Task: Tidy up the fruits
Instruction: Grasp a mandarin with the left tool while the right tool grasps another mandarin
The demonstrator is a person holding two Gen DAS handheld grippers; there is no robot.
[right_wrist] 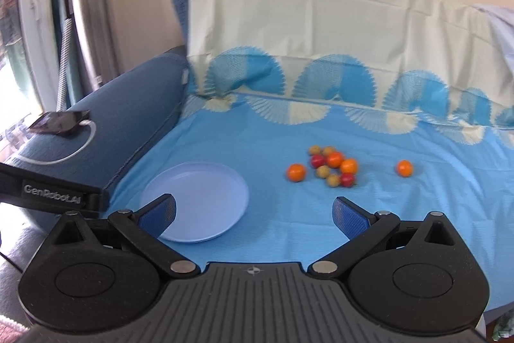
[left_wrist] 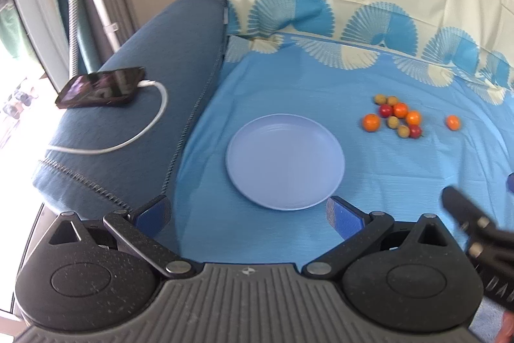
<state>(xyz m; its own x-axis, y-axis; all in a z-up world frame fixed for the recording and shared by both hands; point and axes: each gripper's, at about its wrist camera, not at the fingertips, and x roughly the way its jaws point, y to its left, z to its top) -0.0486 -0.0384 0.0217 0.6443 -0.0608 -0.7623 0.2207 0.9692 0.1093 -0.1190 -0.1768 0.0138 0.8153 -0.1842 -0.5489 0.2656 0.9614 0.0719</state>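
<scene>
I see both the left gripper (left_wrist: 247, 216) and the right gripper (right_wrist: 253, 214) with fingers apart, holding nothing. The plate (left_wrist: 286, 161) lies bare; the fruits (left_wrist: 396, 118) sit clustered beside it on the sheet (left_wrist: 353, 182).

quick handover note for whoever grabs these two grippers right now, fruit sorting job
Left hand-held gripper: open, holding nothing, hovering just short of the plate's near rim.
Right hand-held gripper: open, holding nothing, also short of the fruit.
Plate: light blue, on the blue sheet, nothing on it.
Fruit cluster: small orange, red and yellowish-brown pieces, on the sheet to the right of the plate.
Lone orange fruit: further right, apart from the cluster.
Done: nothing moved onto the plate yet.
Left: every piece, probably sorted onto the plate.
</scene>
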